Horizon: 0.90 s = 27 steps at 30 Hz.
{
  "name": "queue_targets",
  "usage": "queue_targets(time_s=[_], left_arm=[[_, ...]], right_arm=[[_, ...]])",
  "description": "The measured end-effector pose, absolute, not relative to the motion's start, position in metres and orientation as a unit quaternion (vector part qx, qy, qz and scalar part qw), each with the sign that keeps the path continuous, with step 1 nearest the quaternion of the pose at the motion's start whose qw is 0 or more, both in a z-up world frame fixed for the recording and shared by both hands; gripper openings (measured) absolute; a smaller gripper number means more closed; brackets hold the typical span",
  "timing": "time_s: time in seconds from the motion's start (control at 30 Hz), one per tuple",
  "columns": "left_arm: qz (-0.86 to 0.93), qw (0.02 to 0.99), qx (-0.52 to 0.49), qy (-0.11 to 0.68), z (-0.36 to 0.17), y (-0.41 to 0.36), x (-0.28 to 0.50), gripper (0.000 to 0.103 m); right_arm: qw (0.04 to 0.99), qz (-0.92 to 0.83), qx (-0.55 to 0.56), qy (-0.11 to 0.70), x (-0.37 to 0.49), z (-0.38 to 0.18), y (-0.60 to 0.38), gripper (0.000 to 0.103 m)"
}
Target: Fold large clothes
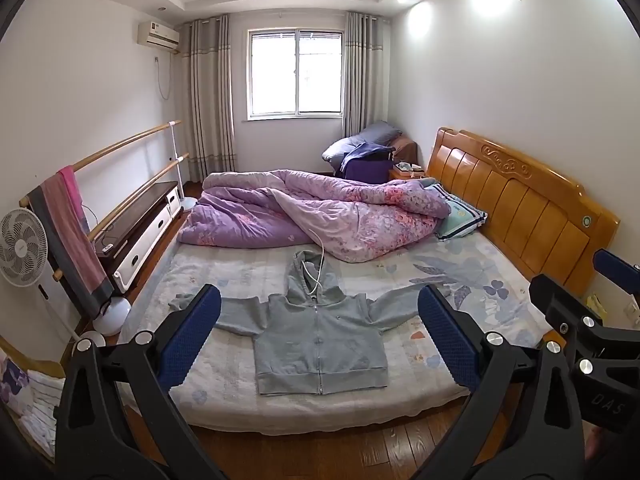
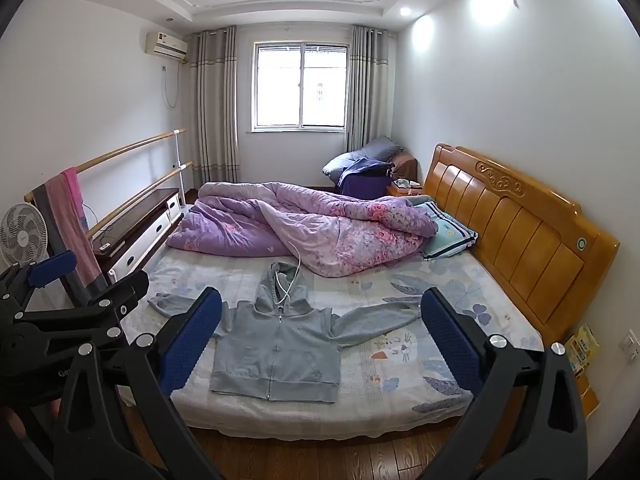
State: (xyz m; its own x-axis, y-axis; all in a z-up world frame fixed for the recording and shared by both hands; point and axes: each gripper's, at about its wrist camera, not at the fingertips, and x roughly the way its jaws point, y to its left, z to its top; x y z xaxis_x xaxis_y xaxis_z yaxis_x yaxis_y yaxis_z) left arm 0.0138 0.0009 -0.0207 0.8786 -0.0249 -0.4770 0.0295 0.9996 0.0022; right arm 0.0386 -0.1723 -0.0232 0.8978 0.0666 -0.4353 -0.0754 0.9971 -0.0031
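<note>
A grey zip-up hoodie lies flat, front up, on the near part of the bed, sleeves spread to both sides, hood pointing away. It also shows in the right wrist view. A white cord crosses its hood. My left gripper is open and empty, held back from the bed's near edge above the floor. My right gripper is open and empty too, at about the same distance. Each gripper shows at the edge of the other's view.
A crumpled purple floral quilt fills the far half of the bed, with a pillow by the wooden headboard on the right. A fan, a rail with towels and a low cabinet stand left. Wooden floor lies below.
</note>
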Motion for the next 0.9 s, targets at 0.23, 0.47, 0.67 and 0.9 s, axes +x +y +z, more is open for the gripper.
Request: queue_targets(time_s=[0.23,0.47,0.67,0.9], left_arm=[[-0.015,0.968,0.001,0.249,-0.023,0.006,0.018,0.098],[-0.014,0.968,0.002,0.250,-0.025,0.005,0.020,0.098],[-0.015,0.968,0.000,0.252,-0.026,0.009,0.022,0.098],[-0.015,0.968,-0.001,0.251,-0.030,0.015,0.029,0.098]], right_arm=[[0.973,0.034,-0.007,0.227,0.043,-0.024,-0.170,0.096],[0.973,0.034,-0.006,0.228,0.043,-0.025,-0.169,0.096],[0.973,0.034,-0.007,0.230,0.044,-0.026,-0.167,0.096],[0.973,0.033,-0.008,0.229,0.045,-0.030,-0.163,0.096]])
